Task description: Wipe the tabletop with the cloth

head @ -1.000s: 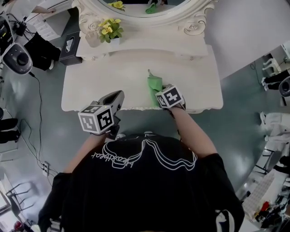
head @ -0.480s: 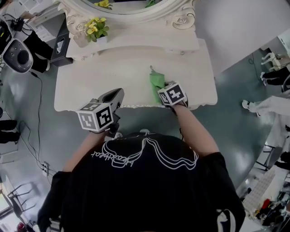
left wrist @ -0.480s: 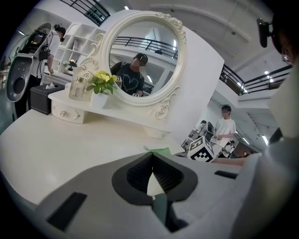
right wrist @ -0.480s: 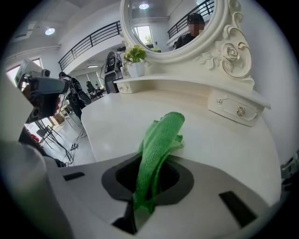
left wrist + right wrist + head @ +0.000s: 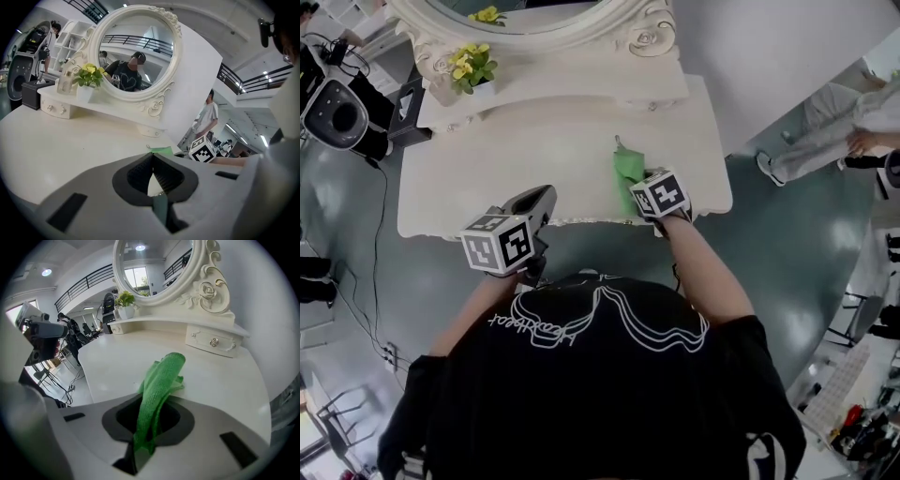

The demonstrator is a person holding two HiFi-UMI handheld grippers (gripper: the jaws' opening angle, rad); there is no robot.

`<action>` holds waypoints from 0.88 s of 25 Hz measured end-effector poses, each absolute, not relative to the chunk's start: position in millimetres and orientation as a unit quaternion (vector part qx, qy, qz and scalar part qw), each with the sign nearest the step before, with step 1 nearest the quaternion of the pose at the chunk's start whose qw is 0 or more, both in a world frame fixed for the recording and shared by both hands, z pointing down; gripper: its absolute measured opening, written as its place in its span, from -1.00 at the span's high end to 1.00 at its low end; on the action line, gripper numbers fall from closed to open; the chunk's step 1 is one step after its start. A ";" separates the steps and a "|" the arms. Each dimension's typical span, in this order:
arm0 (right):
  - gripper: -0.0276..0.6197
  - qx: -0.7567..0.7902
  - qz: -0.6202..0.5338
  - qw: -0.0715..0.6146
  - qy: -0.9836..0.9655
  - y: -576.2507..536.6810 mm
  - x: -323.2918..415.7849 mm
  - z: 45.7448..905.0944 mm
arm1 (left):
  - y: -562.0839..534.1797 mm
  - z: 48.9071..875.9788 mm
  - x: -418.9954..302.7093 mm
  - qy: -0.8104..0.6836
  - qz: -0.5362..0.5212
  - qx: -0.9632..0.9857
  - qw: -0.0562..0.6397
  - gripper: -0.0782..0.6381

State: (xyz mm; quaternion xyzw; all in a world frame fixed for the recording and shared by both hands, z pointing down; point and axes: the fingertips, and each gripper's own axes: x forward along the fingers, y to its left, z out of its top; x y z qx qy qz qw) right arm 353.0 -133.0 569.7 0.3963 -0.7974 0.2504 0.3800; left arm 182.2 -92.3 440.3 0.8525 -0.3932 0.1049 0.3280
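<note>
A green cloth [image 5: 627, 174] lies bunched on the white tabletop [image 5: 534, 169] near its front edge, right of centre. My right gripper [image 5: 642, 202] is shut on the green cloth [image 5: 157, 385], whose near end runs up between the jaws. My left gripper [image 5: 542, 199] hovers at the table's front edge, left of the cloth, shut with nothing in it [image 5: 152, 164]. From the left gripper view the cloth [image 5: 161, 150] and the right gripper's marker cube [image 5: 204, 150] show to the right.
A large round mirror [image 5: 534, 23] in an ornate white frame stands at the table's back, on a raised shelf with small drawers [image 5: 213, 342]. A pot of yellow flowers [image 5: 469, 66] sits at the back left. A person [image 5: 825, 127] walks on the floor at right.
The head view has shifted, so the table sits further left in the picture. Both grippers hold the same places relative to the table; the cloth stays gripped. A person has come in at right.
</note>
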 end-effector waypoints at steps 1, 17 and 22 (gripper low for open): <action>0.74 0.399 0.251 0.380 -0.796 -132.8 358.4 569.7 | -92.4 441.2 185.7 -0.392 0.105 0.853 0.329 0.77; 0.74 0.450 0.257 0.382 -0.765 -128.1 452.2 570.4 | -98.8 444.5 228.7 -0.382 0.102 0.859 0.325 0.77; 0.74 0.461 0.257 0.385 -0.757 -127.5 477.9 569.4 | -102.4 447.2 234.8 -0.374 0.105 0.860 0.332 0.77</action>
